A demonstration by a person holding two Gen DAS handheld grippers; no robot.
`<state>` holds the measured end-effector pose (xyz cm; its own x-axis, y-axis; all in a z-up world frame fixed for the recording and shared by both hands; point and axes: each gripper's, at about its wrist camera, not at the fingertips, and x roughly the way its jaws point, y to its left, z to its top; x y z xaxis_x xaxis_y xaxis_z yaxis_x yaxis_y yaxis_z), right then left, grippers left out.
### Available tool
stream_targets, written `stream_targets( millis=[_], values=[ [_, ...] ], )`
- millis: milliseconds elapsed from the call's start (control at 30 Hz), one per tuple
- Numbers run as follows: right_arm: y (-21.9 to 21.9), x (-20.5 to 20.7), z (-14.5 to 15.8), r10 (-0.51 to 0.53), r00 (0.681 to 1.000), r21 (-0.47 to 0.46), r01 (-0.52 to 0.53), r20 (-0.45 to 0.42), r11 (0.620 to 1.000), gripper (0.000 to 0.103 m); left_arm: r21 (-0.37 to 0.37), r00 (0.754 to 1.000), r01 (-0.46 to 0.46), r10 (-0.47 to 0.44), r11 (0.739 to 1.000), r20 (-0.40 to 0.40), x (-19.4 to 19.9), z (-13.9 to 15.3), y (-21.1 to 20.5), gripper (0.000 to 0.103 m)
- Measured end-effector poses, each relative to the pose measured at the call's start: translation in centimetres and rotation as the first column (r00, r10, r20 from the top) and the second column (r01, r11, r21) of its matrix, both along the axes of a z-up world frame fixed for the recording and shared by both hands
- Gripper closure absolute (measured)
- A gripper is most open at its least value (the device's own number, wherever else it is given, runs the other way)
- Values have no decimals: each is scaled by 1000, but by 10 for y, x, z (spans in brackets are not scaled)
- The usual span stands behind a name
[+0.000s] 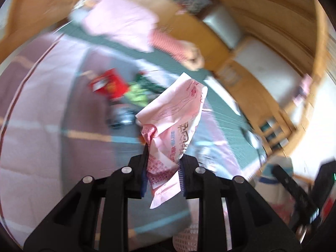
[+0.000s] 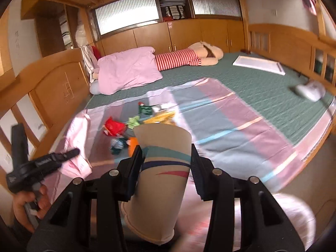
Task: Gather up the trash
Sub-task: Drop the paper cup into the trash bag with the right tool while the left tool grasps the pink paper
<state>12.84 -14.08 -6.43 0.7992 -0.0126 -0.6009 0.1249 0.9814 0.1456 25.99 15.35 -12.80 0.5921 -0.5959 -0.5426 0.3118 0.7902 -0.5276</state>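
My left gripper (image 1: 162,159) is shut on a crumpled pink printed wrapper (image 1: 176,121), which it holds up above the bed. My right gripper (image 2: 166,153) is shut on a beige paper cup (image 2: 161,168) with teal, blue and red stripes; the cup's base points away and its rim points toward the camera. At the left of the right wrist view, a hand (image 2: 27,208) holds the left gripper (image 2: 73,153) with the pink wrapper (image 2: 79,163). More trash lies on the striped sheet (image 2: 231,130): a red wrapper (image 2: 114,128), a green wrapper (image 2: 134,121), a yellow wrapper (image 2: 161,117) and a dark green packet (image 2: 146,110).
A pink pillow (image 2: 126,69) and a red-striped stuffed doll (image 2: 178,59) lie at the far end of the green bed cover (image 2: 262,88). A white board (image 2: 258,64) rests far right. The wooden bed rail (image 2: 52,84) runs along the left, with cabinets (image 2: 189,33) behind.
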Motion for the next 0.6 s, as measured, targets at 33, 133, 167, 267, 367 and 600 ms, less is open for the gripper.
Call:
stream_targets(
  millis=[33, 133, 167, 267, 367, 600],
  values=[
    [-6, -6, 0, 4, 1000, -19, -5, -18, 1000, 58, 7, 999, 25, -25, 1000, 25, -7, 4, -8, 79],
    [-28, -29, -11, -7, 994, -78, -2, -108, 997, 58, 21, 989, 129, -130, 991, 65, -28, 6, -41, 79],
    [-35, -37, -17, -21, 990, -95, 8, -141, 995, 58, 26, 984, 161, -162, 987, 68, -34, 6, -50, 79],
    [-51, -51, -37, -44, 971, -87, 24, -235, 996, 58, 68, 962, 257, -262, 964, 74, -53, 4, -83, 79],
    [-63, -54, -76, -33, 903, -64, 6, -427, 998, 50, 76, 932, 351, -356, 933, 67, -73, -2, -108, 79],
    [-137, -99, -48, -350, 908, 63, 373, -231, 926, 25, 102, 828, 550, -557, 829, 62, -123, -10, -159, 79]
  ],
)
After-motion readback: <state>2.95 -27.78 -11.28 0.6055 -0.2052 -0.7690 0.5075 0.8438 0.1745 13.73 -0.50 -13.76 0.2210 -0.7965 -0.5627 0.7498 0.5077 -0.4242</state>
